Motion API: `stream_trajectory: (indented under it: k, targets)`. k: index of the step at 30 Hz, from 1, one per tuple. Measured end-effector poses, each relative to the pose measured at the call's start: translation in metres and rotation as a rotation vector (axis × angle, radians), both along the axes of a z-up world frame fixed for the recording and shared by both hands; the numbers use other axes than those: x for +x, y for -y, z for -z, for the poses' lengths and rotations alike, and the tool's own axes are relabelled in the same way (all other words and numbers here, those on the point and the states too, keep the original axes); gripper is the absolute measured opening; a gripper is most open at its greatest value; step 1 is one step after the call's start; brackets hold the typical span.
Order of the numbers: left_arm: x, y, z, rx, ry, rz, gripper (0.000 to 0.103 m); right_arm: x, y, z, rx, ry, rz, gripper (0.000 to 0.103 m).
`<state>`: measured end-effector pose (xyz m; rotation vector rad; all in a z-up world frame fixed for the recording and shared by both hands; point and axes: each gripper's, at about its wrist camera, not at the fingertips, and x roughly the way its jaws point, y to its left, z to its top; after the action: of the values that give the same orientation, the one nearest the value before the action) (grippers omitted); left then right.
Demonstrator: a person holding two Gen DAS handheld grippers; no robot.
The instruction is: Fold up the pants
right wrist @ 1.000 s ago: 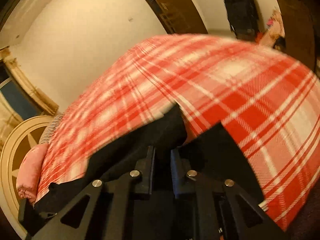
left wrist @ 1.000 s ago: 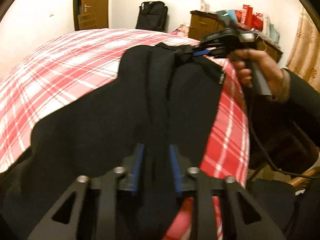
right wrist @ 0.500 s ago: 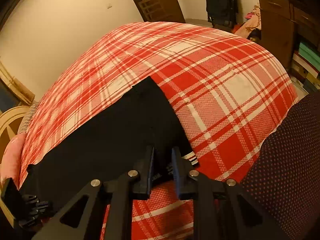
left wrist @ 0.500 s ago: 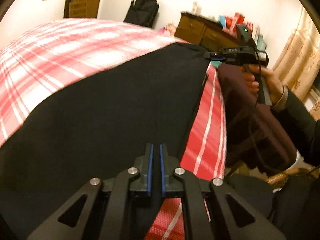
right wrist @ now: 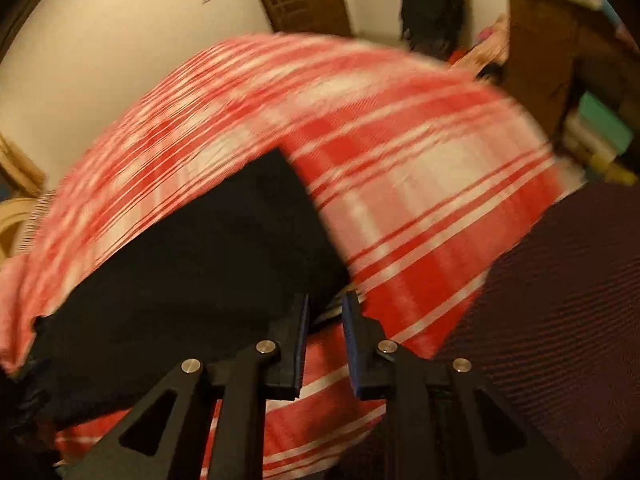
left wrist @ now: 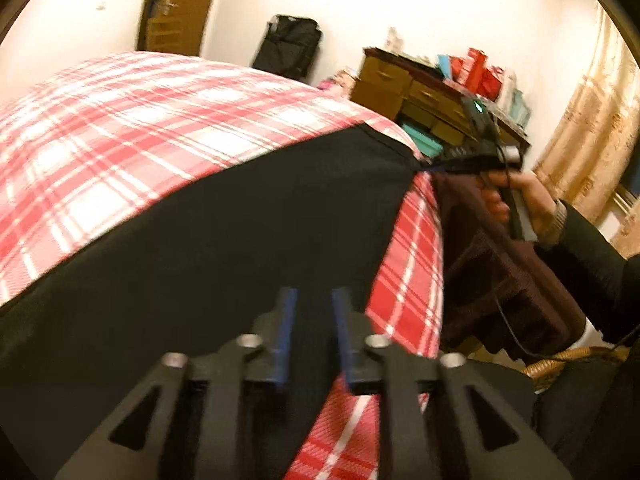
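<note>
The black pants [left wrist: 224,232] lie spread flat along the near edge of the red plaid bed [left wrist: 120,128]. My left gripper [left wrist: 314,312] stands slightly parted with black cloth between its blue pads at one end. My right gripper [right wrist: 325,312] is slightly parted at the pants' [right wrist: 192,272] corner; the view is blurred and I cannot tell whether cloth is pinched. In the left wrist view the right gripper [left wrist: 430,168] touches the far corner of the pants.
A wooden dresser [left wrist: 420,92] with boxes and a black suitcase [left wrist: 288,46] stand beyond the bed. A dark maroon garment [left wrist: 500,272] is on the person at the bed's edge. A curtain [left wrist: 588,152] hangs at right.
The pants went from bunched and lifted to pulled flat on the bed. Both grippers' jaws have parted a little since half a second ago.
</note>
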<state>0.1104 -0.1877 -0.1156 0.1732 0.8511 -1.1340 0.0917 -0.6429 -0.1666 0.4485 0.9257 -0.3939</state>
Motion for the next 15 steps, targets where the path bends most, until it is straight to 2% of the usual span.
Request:
stream_trajectory:
  k: [1, 2, 3, 6, 8, 11, 13, 15]
  targets:
    - [0.001, -0.003, -0.002, -0.008, 0.008, -0.012, 0.054, 0.0, 0.0, -0.006, -0.039, 0.004, 0.022, 0.036]
    - [0.003, -0.007, -0.004, -0.021, 0.021, -0.034, 0.061, 0.001, -0.002, -0.012, -0.067, 0.019, 0.033, 0.05]
    - [0.004, -0.009, -0.005, -0.025, 0.025, -0.052, 0.068, 0.002, -0.007, -0.019, -0.079, 0.051, 0.024, 0.051]
    - [0.009, -0.008, 0.0, -0.012, 0.006, -0.068, 0.069, 0.017, -0.043, -0.031, -0.051, 0.121, -0.125, 0.051]
    - [0.004, -0.004, 0.007, 0.014, 0.008, -0.054, 0.069, 0.029, -0.079, -0.029, 0.003, 0.144, -0.285, 0.051]
    - [-0.005, 0.002, 0.022, 0.056, -0.018, -0.013, 0.068, 0.05, -0.145, -0.01, 0.036, 0.084, -0.525, 0.05]
    - [-0.015, 0.001, 0.027, 0.067, 0.027, -0.009, 0.068, 0.057, -0.179, 0.0, 0.016, 0.047, -0.612, 0.05]
    - [-0.021, -0.002, 0.024, 0.074, 0.041, -0.011, 0.068, 0.059, -0.205, 0.0, 0.037, 0.069, -0.687, 0.05]
